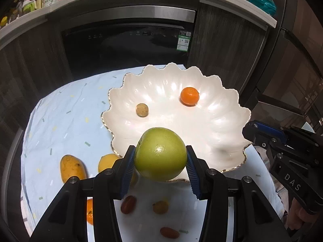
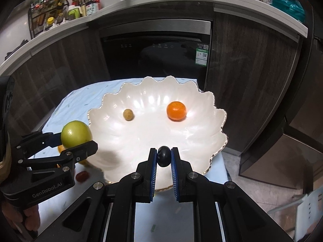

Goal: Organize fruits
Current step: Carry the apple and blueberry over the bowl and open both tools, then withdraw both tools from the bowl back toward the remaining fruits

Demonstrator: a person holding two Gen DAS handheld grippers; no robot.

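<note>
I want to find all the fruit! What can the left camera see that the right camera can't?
Only the left view shows the mango and the little fruits on the cloth below the left tool. Only the right view shows the dark round fruit pinched in the right tool. Both show the white bowl holding a tangerine and a small tan fruit, plus the green apple.

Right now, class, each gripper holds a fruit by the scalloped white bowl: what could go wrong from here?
1. The round green apple is pinched only at its sides by the left gripper; it might slip and chip the gold-edged scalloped white bowl.
2. The small dark grape sits at the right gripper's fingertips; it may pop out.
3. A dropped fruit might roll into the orange mandarin.
</note>
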